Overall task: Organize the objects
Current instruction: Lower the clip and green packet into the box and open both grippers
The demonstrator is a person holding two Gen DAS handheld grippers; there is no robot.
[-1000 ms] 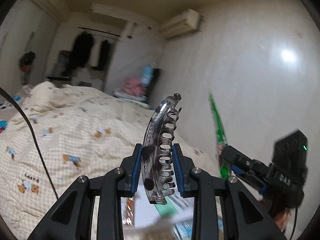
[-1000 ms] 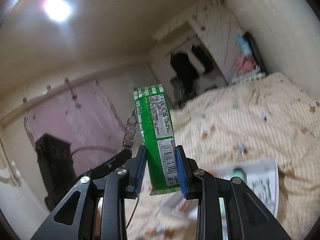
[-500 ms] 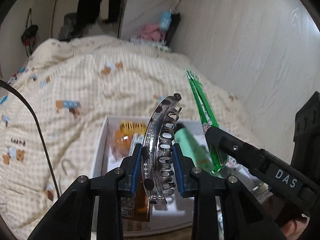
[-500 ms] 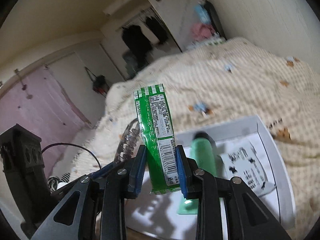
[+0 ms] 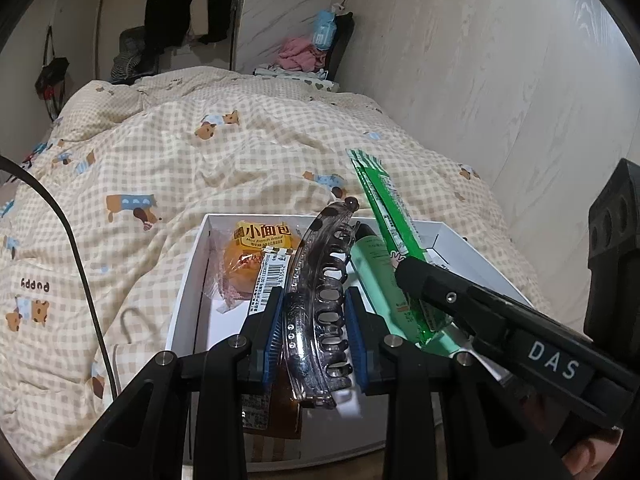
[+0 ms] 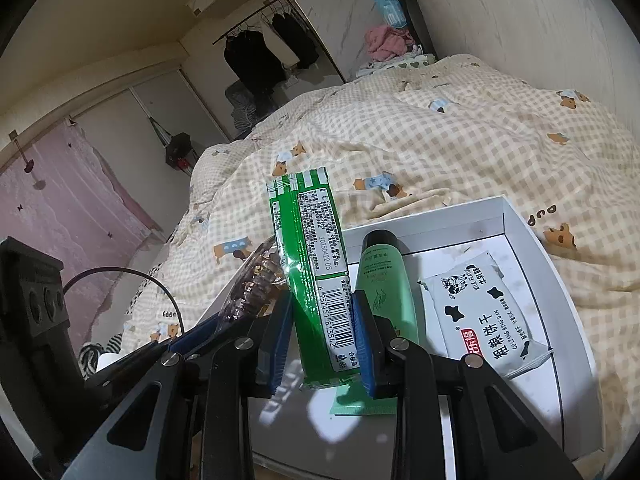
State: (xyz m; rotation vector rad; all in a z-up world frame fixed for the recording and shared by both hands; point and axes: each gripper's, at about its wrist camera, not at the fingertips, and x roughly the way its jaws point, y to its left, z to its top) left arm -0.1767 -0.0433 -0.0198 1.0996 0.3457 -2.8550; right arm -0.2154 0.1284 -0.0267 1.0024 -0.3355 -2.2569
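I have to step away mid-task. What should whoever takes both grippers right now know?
Left gripper: shut on the clear hair claw clip, held above the white box.
Right gripper: shut on the green snack packet, also over the box.
Already in the box: green tube, cow-print biscuit pack, small bread packet.
Left to do: set the clip and the green packet down, presumably in the box, and release them.

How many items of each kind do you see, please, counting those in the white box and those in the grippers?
Snack packets: 3 (bread, biscuits, green packet in the right gripper)
Tubes: 1 (green tube)
Hair clips: 1 (clip in the left gripper)
Total: 5
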